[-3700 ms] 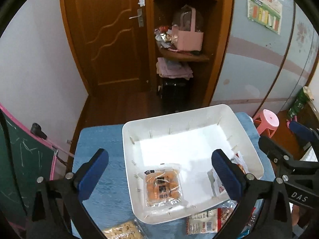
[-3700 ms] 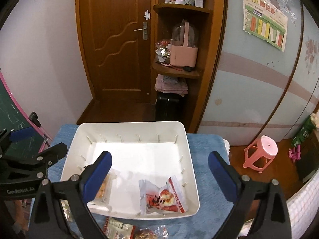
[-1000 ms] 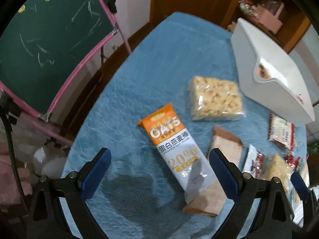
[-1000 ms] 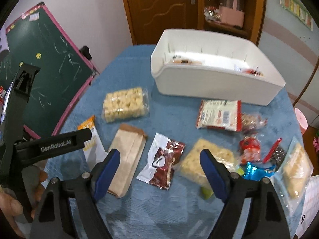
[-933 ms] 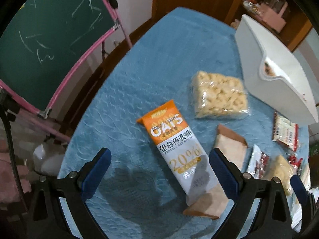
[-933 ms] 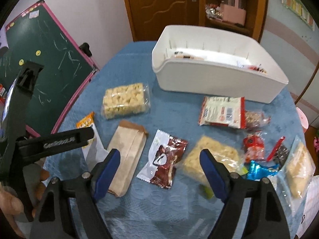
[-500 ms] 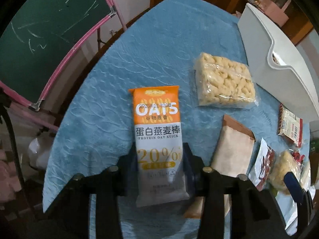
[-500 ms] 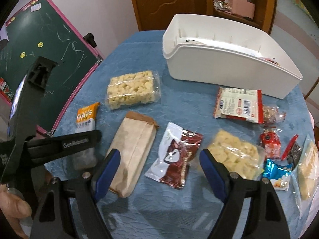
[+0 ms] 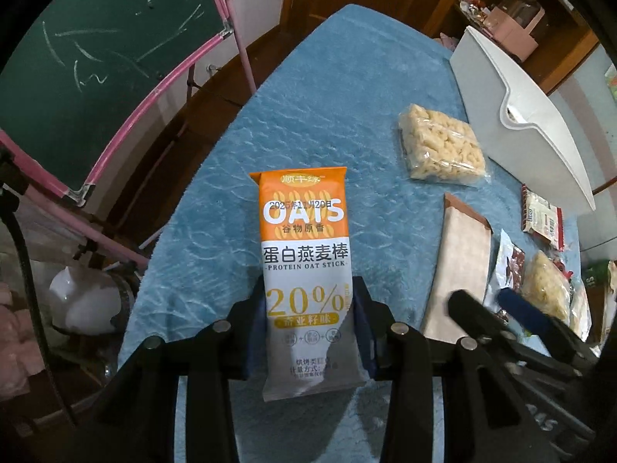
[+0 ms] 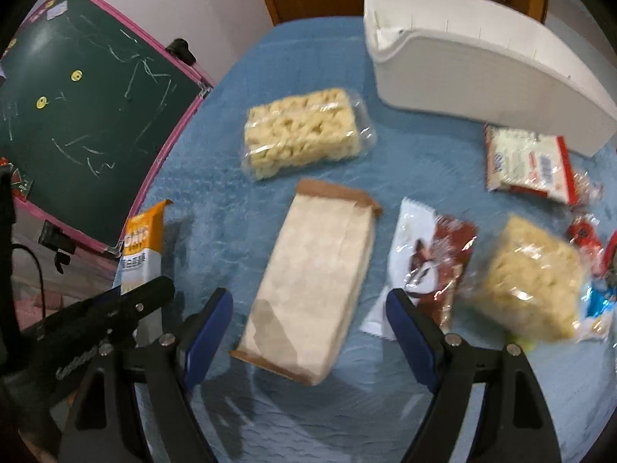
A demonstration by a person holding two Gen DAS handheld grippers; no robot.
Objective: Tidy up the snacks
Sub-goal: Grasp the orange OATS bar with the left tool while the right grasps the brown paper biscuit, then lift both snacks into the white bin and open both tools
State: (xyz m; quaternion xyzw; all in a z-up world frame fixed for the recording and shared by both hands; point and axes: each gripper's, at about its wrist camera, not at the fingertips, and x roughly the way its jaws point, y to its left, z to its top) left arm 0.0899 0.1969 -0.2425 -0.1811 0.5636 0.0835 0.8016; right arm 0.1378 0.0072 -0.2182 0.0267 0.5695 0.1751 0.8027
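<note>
Worktop (image 9: 308, 88), blue textured cover: rounded left edge drops off toward a green chalkboard (image 9: 96, 50) in a pink frame; a wide bare stretch of cover lies between that edge and the snacks.

White bin (image 10: 482, 58): at the far right of the worktop, near side wall facing the snacks.

Oat stick packet (image 9: 304, 270), orange and white: clamped at its lower half between the two pads of the left hand-held gripper (image 9: 308, 332), upper half projecting forward over the bare cover near the left edge. Seen from the right wrist view at far left (image 10: 140, 247).

Left hand-held gripper: clenched on the oat stick packet.

Right hand-held gripper (image 10: 308, 328): released, jaws spread wide, nothing pressed between them. The near end of the brown paper packet (image 10: 316, 277) lies flat on the cover between and ahead of its blue pads.

Puffed snack block in clear wrap (image 10: 304, 131): beyond the brown paper packet, short of the bin.

Red and white sachet (image 10: 428, 262): just right of the brown paper packet, beside the right pad.
</note>
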